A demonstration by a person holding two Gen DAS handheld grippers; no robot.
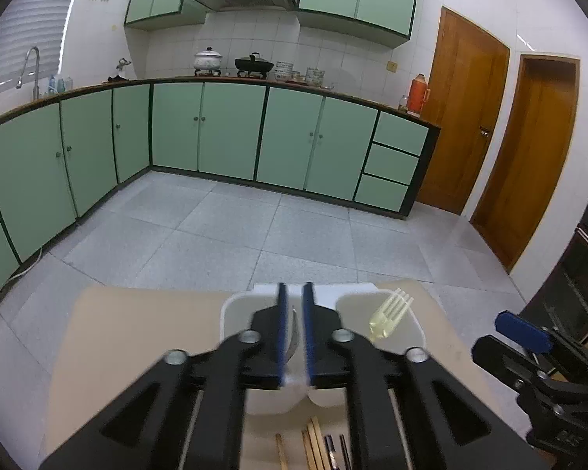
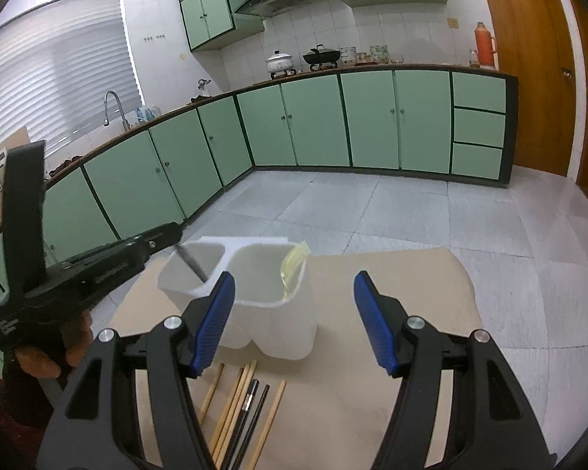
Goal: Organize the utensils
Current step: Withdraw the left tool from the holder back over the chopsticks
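Note:
A white two-compartment holder (image 2: 254, 303) (image 1: 235, 313) stands on a tan mat (image 2: 403, 286) (image 1: 137, 333). A pale yellow plastic fork (image 2: 294, 266) (image 1: 392, 313) leans in its right compartment. A thin metal utensil (image 2: 192, 262) (image 1: 293, 337) slants into the left compartment. It lies between the blue pads of my left gripper (image 1: 294, 290) (image 2: 174, 231), whose jaws stand slightly apart and do not press on it. My right gripper (image 2: 294, 278) hovers open and empty just in front of the holder; one of its fingers (image 1: 521, 327) shows at right. Several wooden and black chopsticks (image 2: 235, 403) (image 1: 313, 442) lie on the mat below it.
A person's hand (image 2: 47, 360) holds the left gripper's handle at the left. The mat's far edge ends just behind the holder, with grey tiled floor (image 2: 411, 211) beyond. Green kitchen cabinets (image 1: 215, 129) line the far walls.

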